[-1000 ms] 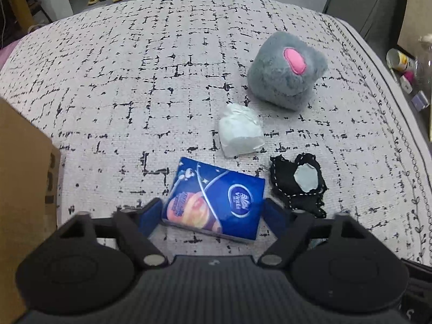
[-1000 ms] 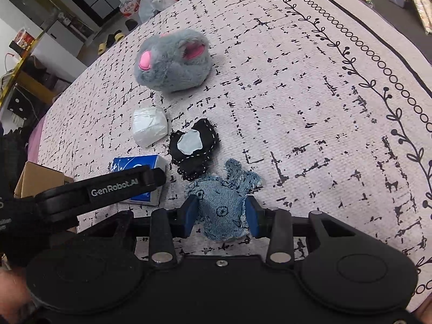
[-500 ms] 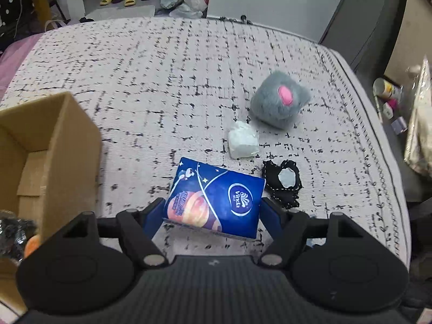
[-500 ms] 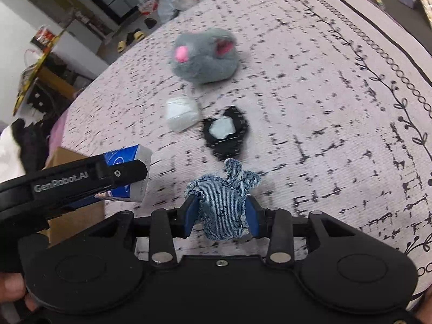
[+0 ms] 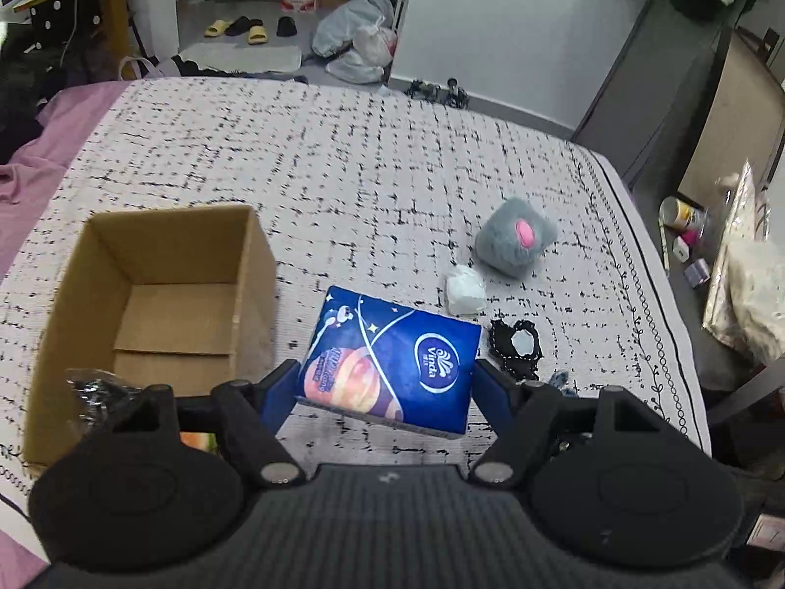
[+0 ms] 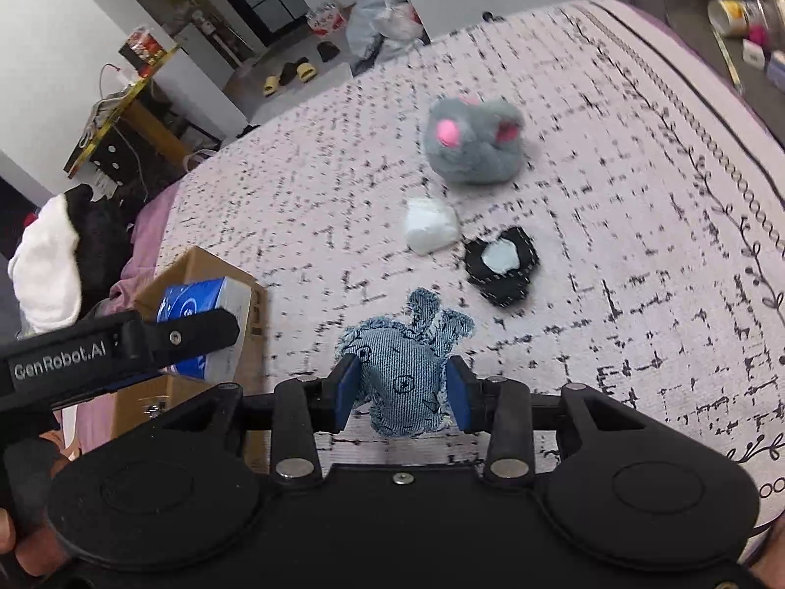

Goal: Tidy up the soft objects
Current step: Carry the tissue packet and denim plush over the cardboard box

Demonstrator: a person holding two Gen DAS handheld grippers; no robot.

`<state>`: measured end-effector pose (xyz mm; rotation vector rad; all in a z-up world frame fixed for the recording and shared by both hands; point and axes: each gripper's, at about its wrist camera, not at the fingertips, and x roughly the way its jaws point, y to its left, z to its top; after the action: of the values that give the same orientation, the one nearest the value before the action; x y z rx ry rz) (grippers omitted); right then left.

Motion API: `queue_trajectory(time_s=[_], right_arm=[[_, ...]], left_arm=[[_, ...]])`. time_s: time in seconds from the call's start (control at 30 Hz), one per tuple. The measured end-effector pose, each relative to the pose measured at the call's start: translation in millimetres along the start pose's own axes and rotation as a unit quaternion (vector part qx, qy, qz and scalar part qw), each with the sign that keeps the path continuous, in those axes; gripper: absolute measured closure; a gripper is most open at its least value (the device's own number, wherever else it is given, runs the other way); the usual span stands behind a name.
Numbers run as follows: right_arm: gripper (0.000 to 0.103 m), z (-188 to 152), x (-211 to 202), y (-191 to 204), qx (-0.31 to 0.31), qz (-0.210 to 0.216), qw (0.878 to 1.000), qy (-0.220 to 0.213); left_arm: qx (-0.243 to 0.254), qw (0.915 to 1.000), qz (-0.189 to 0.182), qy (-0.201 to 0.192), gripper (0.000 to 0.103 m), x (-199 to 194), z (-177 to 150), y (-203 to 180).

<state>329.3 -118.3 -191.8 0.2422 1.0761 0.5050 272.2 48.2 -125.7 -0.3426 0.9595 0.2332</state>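
Tissue pack (image 5: 392,363) clamped in left claw (image 5: 387,392) beside box (image 5: 147,294).

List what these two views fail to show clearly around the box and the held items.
- Cardboard box, left wrist view: the near corner's contents, a dark crinkled thing and something orange, are cut off by the left tongs.
- Tissue pack: its underside is hidden.
- Denim toy, right wrist view: its lower part is hidden by the right tongs.
- Grey plush: blurred, face unclear.

Black grippers, blue fingers (image 6: 347,388), silver screws, white GenRobot.AI lettering (image 6: 59,365)
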Motion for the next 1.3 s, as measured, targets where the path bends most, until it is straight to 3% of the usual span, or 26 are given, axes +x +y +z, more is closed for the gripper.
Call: queue_trajectory(time_s=[0.63,0.8,1.3], right_arm=[[0.064,11.4,-35.6,68.4,-0.046,0.018,0.998,-0.047],[0.064,12.7,-36.4,85.9,-0.049,0.039,0.997,-0.041],[0.064,2.2,-18.6,148.2,-0.102,0.044,0.993,-0.027]], left_arm=[[-0.025,0.9988,0.003,-0.042,0.029,-53.2,4.8,52.9],[-0.038,0.9981,0.004,-0.049,0.029,-61.1,5.4,72.0],[-0.085,0.9947,0.020,-0.054,0.029,-70.8,0.9,138.5]])
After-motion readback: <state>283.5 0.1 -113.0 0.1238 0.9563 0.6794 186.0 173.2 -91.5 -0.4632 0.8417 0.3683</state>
